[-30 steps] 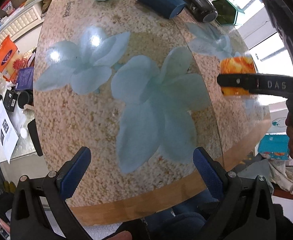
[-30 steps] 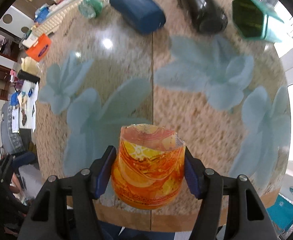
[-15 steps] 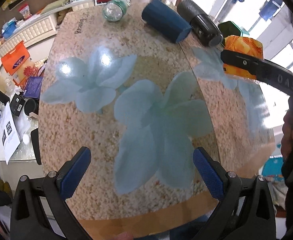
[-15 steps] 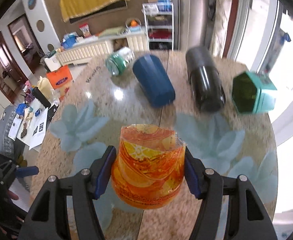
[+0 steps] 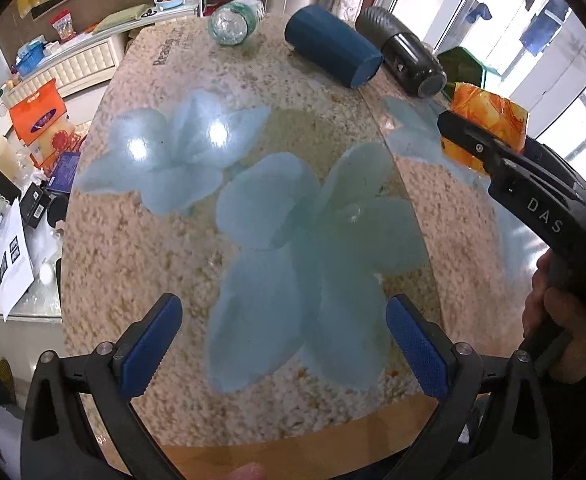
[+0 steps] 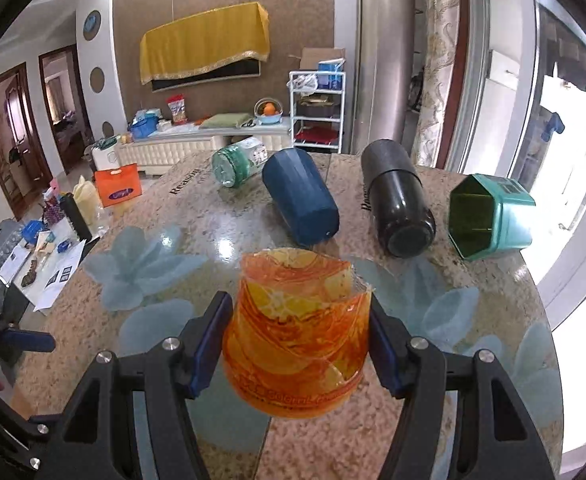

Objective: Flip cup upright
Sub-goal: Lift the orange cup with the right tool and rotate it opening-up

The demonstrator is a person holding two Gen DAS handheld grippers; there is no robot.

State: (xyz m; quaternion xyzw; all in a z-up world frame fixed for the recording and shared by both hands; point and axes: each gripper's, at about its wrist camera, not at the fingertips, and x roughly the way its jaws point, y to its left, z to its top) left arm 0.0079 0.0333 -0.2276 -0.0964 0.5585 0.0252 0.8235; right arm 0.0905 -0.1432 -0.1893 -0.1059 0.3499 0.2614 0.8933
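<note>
Bench point(image 6: 197, 236): speckled stone, blue flower print (glossy). Right gripper point(image 6: 297, 344) jaws clamped on orange cup point(image 6: 297, 336); left gripper point(image 5: 285, 344) jaws apart. Sideboard point(image 6: 181, 148) at 11 o'clock.

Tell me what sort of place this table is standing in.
Most likely the living room of a home. Behind the flower-patterned table stand a low cabinet cluttered with household things, a white shelf rack and a doorway into another room; tall windows run along the right.
</note>
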